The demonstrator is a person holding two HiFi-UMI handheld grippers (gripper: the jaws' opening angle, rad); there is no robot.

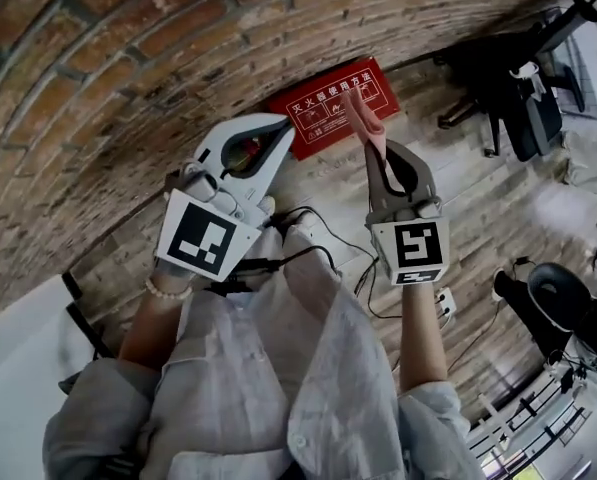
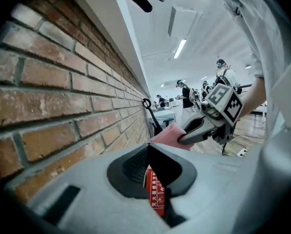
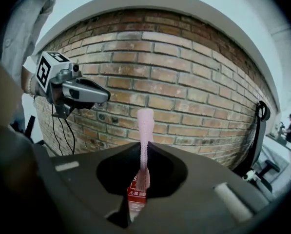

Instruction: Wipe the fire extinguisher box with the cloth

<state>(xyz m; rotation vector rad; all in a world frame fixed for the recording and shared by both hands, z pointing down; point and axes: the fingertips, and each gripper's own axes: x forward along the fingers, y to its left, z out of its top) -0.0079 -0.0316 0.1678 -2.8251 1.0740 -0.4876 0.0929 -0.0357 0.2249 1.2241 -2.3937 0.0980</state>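
The red fire extinguisher box (image 1: 333, 106) sits at the foot of the brick wall (image 1: 128, 58). My dark right gripper (image 1: 376, 150) is shut on a pink cloth (image 1: 363, 118), which sticks up past its tips just over the box's right part. In the right gripper view the cloth (image 3: 145, 126) stands as a thin upright strip, with the box (image 3: 137, 191) showing below the jaws. My white left gripper (image 1: 283, 125) is shut with nothing in it, its tip at the box's left end. Through its jaw gap a slice of the box (image 2: 156, 191) shows.
Black cables (image 1: 323, 253) and a white power strip (image 1: 445, 303) lie on the wooden floor behind the grippers. A black wheeled stand (image 1: 508, 78) stands to the right of the box. A white tabletop (image 1: 13, 368) is at the lower left. Several people stand far down the room (image 2: 186, 94).
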